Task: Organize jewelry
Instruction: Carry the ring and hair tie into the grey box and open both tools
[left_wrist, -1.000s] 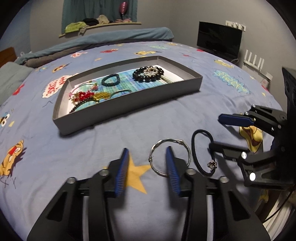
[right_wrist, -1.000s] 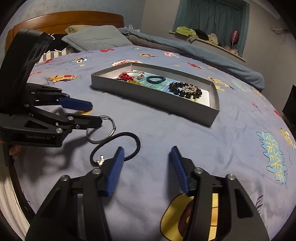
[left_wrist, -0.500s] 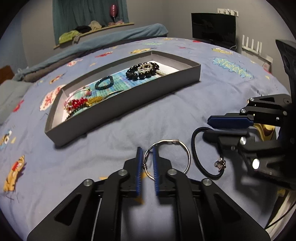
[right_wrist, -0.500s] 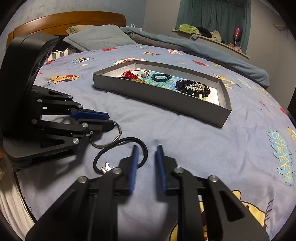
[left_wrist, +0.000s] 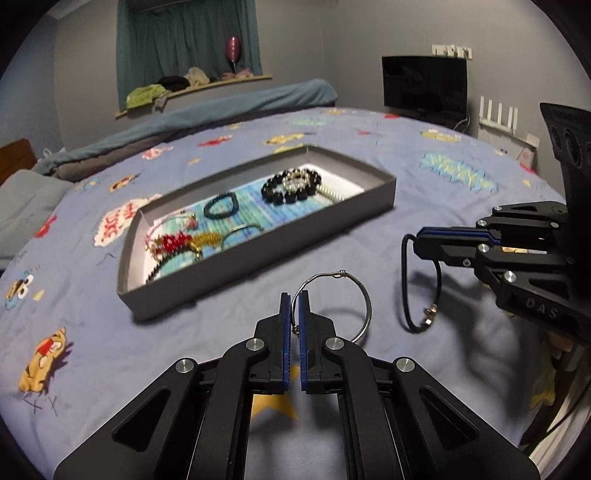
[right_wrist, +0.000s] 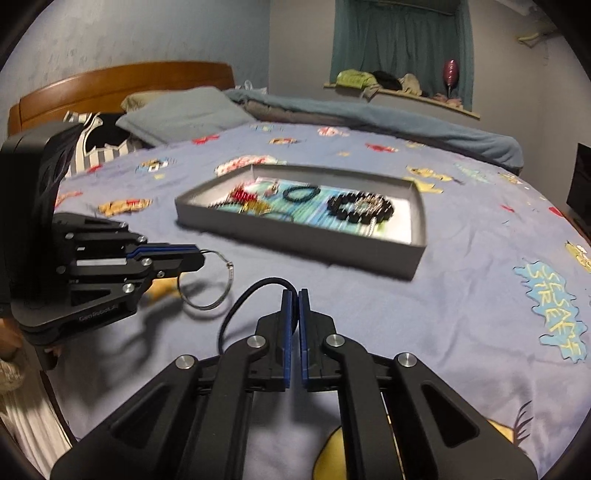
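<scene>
My left gripper is shut on a silver wire bangle and holds it lifted above the bedspread; it also shows in the right wrist view. My right gripper is shut on a black cord bracelet, which hangs from it with a small metal clasp at its low end. The grey jewelry tray lies ahead on the bed and holds a black bead bracelet, a teal bracelet and red and gold pieces.
The blue cartoon-print bedspread covers the bed. Pillows and a wooden headboard stand at the far left of the right wrist view. A black monitor stands beyond the bed's far right side.
Both grippers have closed, the left on the silver bangle and the right on the black cord bracelet, and both have lifted their pieces off the bedspread.
</scene>
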